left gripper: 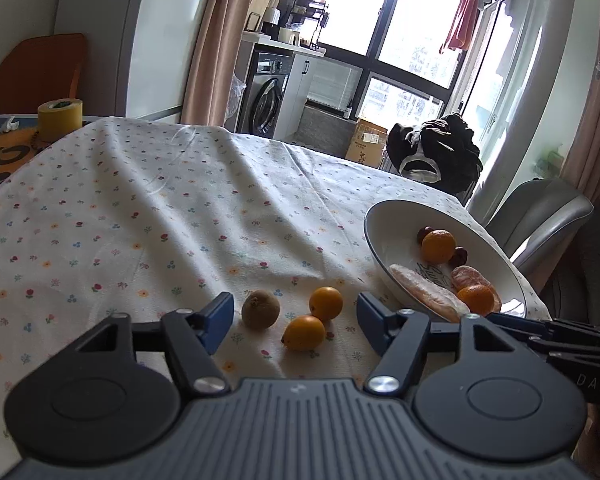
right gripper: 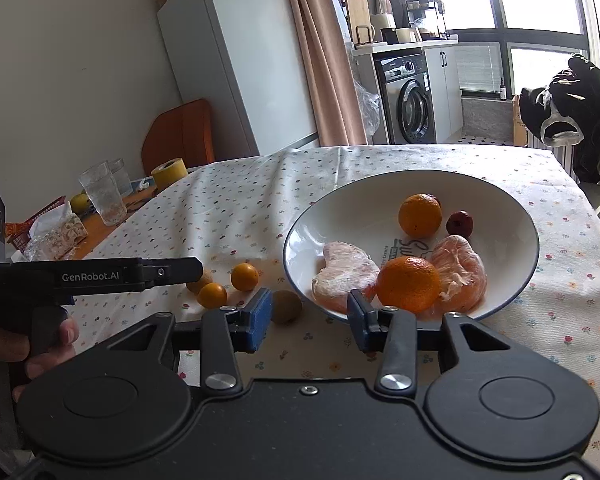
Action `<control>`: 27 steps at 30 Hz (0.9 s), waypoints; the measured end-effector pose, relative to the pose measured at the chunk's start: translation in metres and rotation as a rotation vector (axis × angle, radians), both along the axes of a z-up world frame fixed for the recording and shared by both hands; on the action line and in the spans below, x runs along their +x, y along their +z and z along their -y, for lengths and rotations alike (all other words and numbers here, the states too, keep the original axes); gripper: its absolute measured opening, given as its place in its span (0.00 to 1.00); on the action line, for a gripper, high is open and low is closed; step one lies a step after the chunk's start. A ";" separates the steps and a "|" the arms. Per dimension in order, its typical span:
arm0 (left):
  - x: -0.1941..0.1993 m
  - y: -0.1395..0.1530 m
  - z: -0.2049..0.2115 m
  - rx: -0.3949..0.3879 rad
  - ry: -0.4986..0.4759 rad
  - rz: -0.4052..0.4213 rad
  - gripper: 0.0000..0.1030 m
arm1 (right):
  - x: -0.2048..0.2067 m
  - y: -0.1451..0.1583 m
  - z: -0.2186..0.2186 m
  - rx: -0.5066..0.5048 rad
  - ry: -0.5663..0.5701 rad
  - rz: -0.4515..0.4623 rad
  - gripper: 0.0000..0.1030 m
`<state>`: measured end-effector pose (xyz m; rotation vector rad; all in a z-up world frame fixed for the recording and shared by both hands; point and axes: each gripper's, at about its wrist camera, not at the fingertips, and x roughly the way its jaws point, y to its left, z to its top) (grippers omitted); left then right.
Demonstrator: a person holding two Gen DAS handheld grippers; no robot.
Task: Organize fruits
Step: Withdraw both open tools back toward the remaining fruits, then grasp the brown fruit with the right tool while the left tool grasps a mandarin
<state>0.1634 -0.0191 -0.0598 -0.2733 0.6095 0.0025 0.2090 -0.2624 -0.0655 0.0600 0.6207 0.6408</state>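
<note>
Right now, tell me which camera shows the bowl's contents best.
The right wrist view: it looks down into the bowl, showing both oranges, the peeled segments and a red fruit unobstructed. The left wrist view catches the bowl obliquely at the frame's right, its near rim partly hidden.

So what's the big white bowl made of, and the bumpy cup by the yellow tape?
The bowl looks like glazed ceramic: smooth, white, shiny, with a thin dark rim line. The cup seems to be clear textured glass, since you can see through its bumpy wall, though it could be plastic. The tape roll looks papery and matte.
</note>
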 end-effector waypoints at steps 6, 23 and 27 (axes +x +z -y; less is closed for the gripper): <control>0.005 -0.010 0.006 -0.014 -0.041 -0.018 0.44 | -0.001 0.003 -0.008 -0.002 0.022 0.005 0.34; 0.016 -0.031 0.003 -0.041 -0.060 -0.030 0.24 | 0.006 -0.027 -0.042 -0.073 0.033 -0.062 0.49; 0.011 -0.029 -0.006 -0.089 -0.087 -0.017 0.24 | 0.002 -0.029 -0.053 -0.098 -0.013 -0.041 0.51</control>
